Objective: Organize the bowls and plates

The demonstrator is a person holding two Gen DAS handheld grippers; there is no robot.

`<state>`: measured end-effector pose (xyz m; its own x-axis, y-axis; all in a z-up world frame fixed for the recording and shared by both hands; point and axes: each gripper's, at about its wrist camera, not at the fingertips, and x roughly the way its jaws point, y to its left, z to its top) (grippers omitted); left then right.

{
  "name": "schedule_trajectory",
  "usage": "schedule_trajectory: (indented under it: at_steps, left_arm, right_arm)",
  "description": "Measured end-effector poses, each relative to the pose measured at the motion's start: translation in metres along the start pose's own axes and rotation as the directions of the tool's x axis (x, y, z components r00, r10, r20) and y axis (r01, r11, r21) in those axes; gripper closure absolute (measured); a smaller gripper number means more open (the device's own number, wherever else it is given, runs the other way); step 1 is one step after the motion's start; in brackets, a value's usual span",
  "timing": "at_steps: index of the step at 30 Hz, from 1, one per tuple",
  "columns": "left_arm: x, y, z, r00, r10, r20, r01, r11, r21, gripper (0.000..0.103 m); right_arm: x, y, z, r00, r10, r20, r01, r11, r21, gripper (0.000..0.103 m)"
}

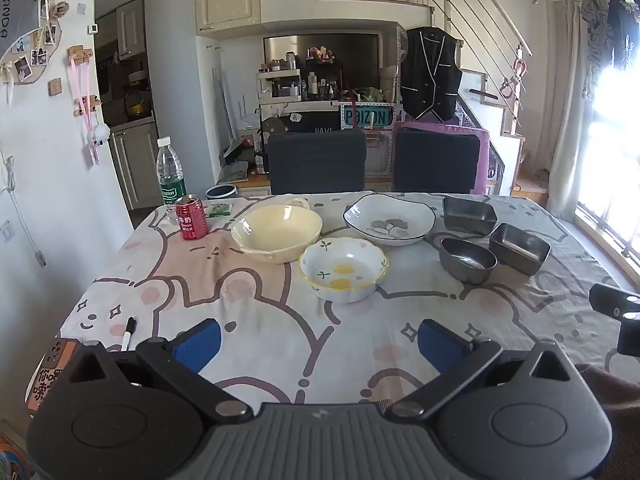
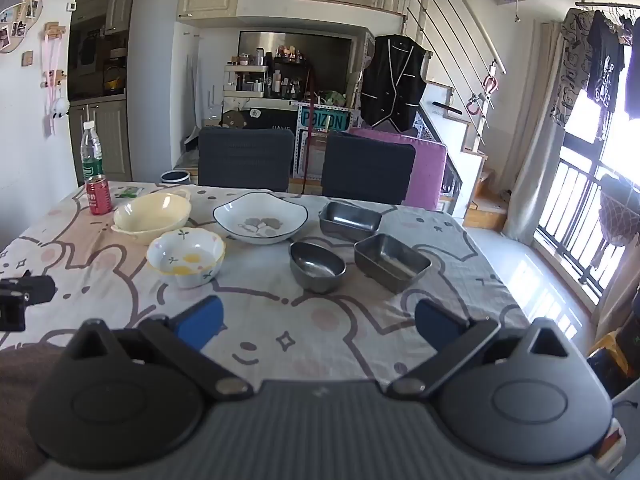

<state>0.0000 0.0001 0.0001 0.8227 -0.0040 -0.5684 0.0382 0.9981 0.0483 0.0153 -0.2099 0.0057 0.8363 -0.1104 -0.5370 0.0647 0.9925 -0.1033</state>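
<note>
The right tongs [image 2: 318, 326] are held wide apart above the surface [image 2: 280, 320]. Beyond them an oval metal bowl [image 2: 317, 266] is seen, flanked by a flowered bowl [image 2: 186, 256] and a rectangular tin [image 2: 392, 262].

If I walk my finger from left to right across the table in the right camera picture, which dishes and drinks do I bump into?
Water bottle → red can → yellow bowl → flowery bowl → white plate → round metal bowl → metal tray.

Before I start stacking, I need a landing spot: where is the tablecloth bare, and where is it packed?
Bare: the near strip between the flowered bowl and both open tongs; also left, between can and marker. Packed: the metal dishes at right.
</note>
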Motion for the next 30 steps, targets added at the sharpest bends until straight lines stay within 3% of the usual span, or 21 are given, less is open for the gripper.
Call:
schedule_trajectory:
  at_steps: [30]
  left_arm:
    - [0.0001, 0.0, 0.0, 1.0, 0.002, -0.002, -0.002, 1.0, 0.001, 0.0]
  right_arm:
    - [0.0005, -0.0004, 0.0, 1.0, -0.001, -0.002, 0.001, 1.0, -0.003, 0.0]
